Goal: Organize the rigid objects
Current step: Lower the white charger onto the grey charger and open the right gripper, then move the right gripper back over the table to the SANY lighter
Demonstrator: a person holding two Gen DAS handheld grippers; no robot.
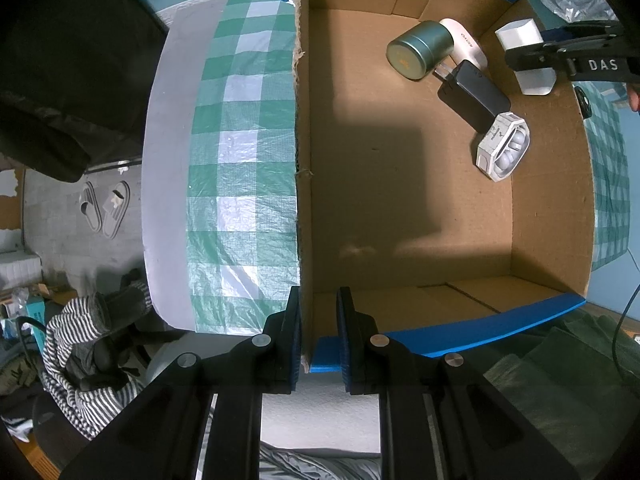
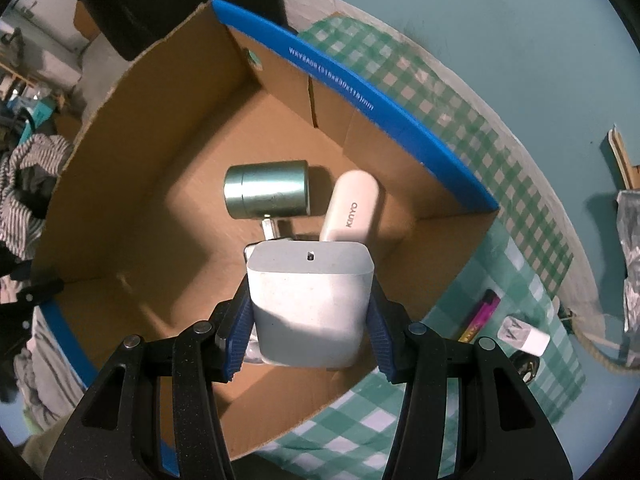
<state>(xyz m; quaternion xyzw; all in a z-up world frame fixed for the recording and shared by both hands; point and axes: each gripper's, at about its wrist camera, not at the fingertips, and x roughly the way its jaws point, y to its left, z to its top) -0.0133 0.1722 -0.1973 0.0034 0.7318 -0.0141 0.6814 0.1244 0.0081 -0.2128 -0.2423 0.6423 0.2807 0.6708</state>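
An open cardboard box [image 1: 400, 208] with blue rims lies on a green checked cloth. My left gripper [image 1: 318, 312] is shut on the box's left wall near the front corner. In the far right part of the box lie a green metal tin [image 1: 420, 50], a white oblong case [image 1: 468, 40], a black slab [image 1: 476, 92] and a white earbud case [image 1: 504, 146]. My right gripper [image 2: 310, 304] is shut on a white block [image 2: 310, 280], held over the box [image 2: 160, 160] above the tin [image 2: 266, 194] and the oblong case [image 2: 352, 208]. The left wrist view also shows that block [image 1: 520, 34].
On the checked cloth [image 2: 460, 128] outside the box's right wall lie a pink lighter [image 2: 480, 316] and a white eraser [image 2: 524, 336]. A crinkled silver bag [image 2: 630, 240] sits at the far right. The table edge [image 1: 168, 160] drops to the floor, where slippers [image 1: 106, 208] stand.
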